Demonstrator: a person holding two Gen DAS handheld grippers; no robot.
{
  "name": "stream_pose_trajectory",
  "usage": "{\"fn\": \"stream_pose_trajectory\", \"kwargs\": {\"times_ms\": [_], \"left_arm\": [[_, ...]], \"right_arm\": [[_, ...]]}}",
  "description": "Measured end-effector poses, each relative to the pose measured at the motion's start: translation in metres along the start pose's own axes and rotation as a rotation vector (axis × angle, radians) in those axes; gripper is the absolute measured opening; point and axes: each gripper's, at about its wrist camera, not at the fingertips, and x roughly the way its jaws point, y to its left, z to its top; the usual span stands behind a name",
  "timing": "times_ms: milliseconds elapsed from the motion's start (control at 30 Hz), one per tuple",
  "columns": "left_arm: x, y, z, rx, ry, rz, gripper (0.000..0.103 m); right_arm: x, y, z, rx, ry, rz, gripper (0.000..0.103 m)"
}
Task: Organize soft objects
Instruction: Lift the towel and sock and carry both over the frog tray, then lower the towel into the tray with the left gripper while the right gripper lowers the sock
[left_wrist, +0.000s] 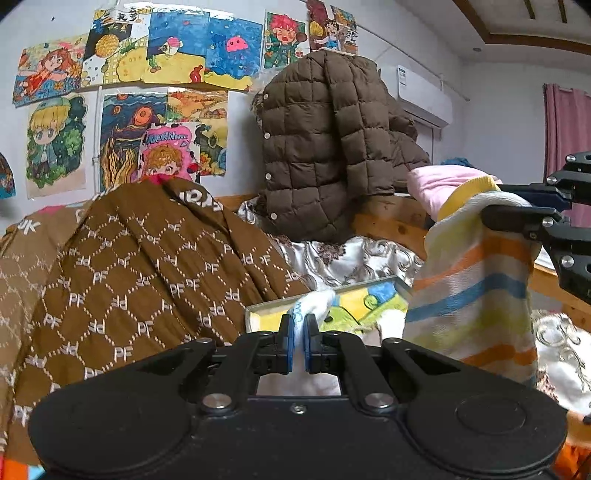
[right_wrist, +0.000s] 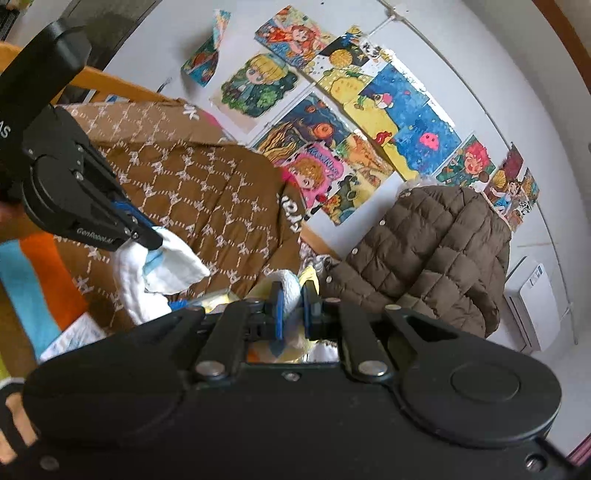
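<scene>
Left gripper (left_wrist: 299, 345): fingers nearly closed, pinching a white cloth edge (left_wrist: 314, 301) with blue print.
Right gripper (right_wrist: 291, 314): fingers pinched on the upper edge of a striped towel (left_wrist: 472, 288), which hangs free.
Setting: both cloths are held above a bed (left_wrist: 354, 254), beside a brown patterned quilt (left_wrist: 147, 266) and a brown puffer jacket (left_wrist: 332, 147).
Whether one cloth: cannot tell.
Doing it well: likely keep both grips firm and level, draw the fabric taut, then lower it flat without snagging the quilt.
</scene>
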Motion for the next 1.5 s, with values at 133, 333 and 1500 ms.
{"fn": "stream_pose_trajectory", "kwargs": {"times_ms": [133, 333, 1500], "left_arm": [[0.016, 0.007, 0.032, -0.095, -0.002, -0.003, 0.005], [0.065, 0.003, 0.061, -0.164, -0.067, 0.032, 0.005], [0.315, -0.033, -0.062, -0.351, 0.12, 0.018, 0.005]], "right_arm": [[0.015, -0.016, 0.008, 0.029, -0.011, 0.002, 0.005], [0.054, -0.045, 0.003, -0.017, -0.06, 0.015, 0.005], [0.312, -0.056, -0.229, 0.298, 0.284, 0.031, 0.005]]}}
